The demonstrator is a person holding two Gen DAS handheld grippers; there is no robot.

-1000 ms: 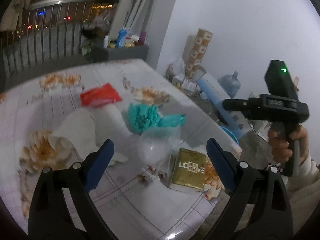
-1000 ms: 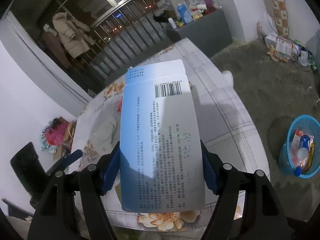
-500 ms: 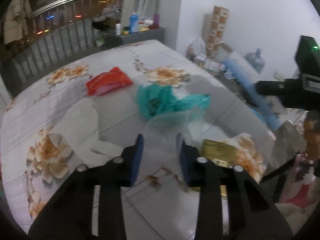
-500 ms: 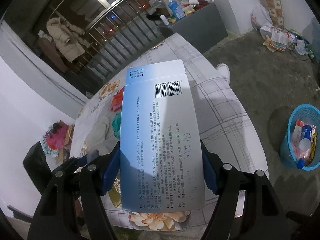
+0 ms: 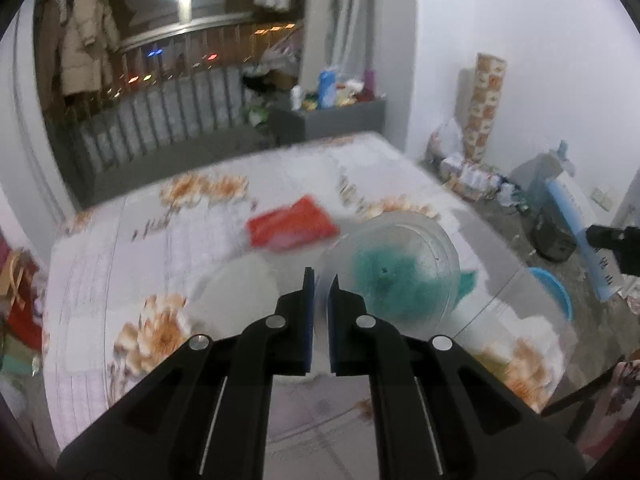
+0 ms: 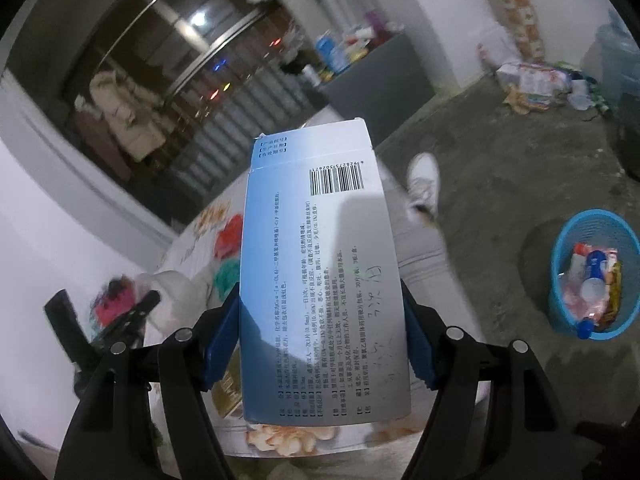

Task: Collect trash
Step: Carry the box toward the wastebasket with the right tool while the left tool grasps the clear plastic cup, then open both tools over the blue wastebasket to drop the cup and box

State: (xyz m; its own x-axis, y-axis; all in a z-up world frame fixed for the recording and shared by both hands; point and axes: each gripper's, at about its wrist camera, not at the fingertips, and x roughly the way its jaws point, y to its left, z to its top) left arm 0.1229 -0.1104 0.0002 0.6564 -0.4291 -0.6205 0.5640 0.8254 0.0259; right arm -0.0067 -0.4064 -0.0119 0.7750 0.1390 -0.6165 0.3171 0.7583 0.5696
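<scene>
Left wrist view: left tongs (image 5: 321, 280) at lower centre, pads closed down to a sliver, pinching the edge of a clear plastic bag (image 5: 394, 268). The bag balloons up to the right of the tips, and the teal bag (image 5: 384, 276) on the worktop (image 5: 120, 264) shows through it, blurred. Only this view shows the red packet (image 5: 292, 226) flat on the floral cloth just above and left of the clear bag, a white crumpled piece (image 5: 240, 284) left of the tips, and the clutter along the far wall at right.

At the right edge of that view, the other handheld unit pokes in with the blue-white carton (image 5: 580, 232) seen edge-on, and part of the blue bin (image 5: 554, 292) on the floor below it.

Right wrist view: right tongs (image 6: 324, 332) at bottom centre, held wide, blue pads clamped on both long sides of the carton (image 6: 320, 276), which stands upright and fills the middle of the frame: barcode near its top, printed text down the face, handwriting lower right. This blocks most of the worktop (image 6: 304, 440); only slivers of red and teal show at its left.

Only this view gives the full bin (image 6: 592, 280), on the floor at right, well apart from the worktop. Contents: a bottle with a blue cap, plus pinkish and yellow wrappers. A white shoe (image 6: 422, 180) shows on the floor above centre. The left unit appears dark and blurred at lower left.
</scene>
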